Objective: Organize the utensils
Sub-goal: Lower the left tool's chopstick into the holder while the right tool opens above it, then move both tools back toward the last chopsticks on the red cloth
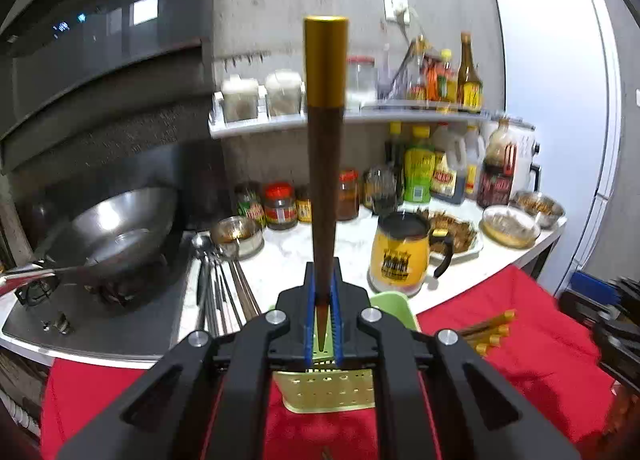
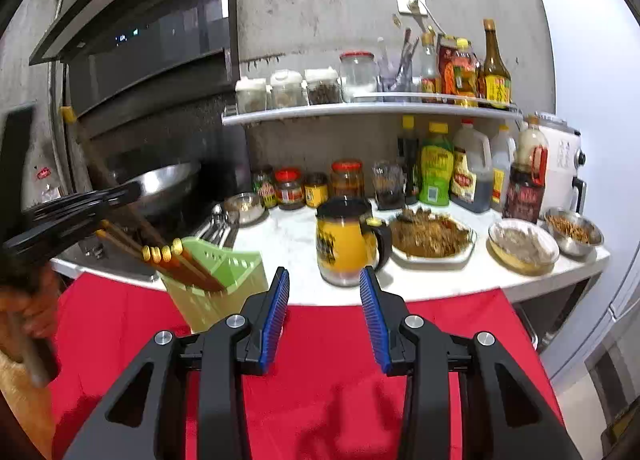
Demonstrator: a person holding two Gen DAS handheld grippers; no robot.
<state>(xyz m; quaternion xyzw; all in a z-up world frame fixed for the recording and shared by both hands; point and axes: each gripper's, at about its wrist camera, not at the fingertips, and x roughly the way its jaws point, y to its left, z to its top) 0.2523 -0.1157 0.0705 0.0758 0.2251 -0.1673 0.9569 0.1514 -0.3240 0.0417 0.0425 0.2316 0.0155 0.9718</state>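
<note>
My left gripper (image 1: 323, 280) is shut on a brown chopstick with a gold cap (image 1: 325, 148), held upright with its thin tip down between the blue pads, just above the green perforated utensil holder (image 1: 328, 388) on the red cloth. In the right wrist view the green holder (image 2: 218, 284) stands at the left with several gold-capped chopsticks (image 2: 176, 260) leaning in it. The left gripper (image 2: 80, 204) shows above it, holding the chopstick (image 2: 86, 148). My right gripper (image 2: 324, 292) is open and empty over the red cloth (image 2: 328, 340). More gold-capped chopsticks (image 1: 490, 330) lie on the cloth.
A yellow mug with a black lid (image 2: 346, 240) stands at the counter's front edge. Behind it are a plate of food (image 2: 430, 236), metal bowls (image 2: 524, 246), jars and bottles. A wok (image 1: 116, 228) sits on the stove at left, with metal spoons (image 1: 212, 280) beside it. A white fridge (image 1: 560, 100) stands at right.
</note>
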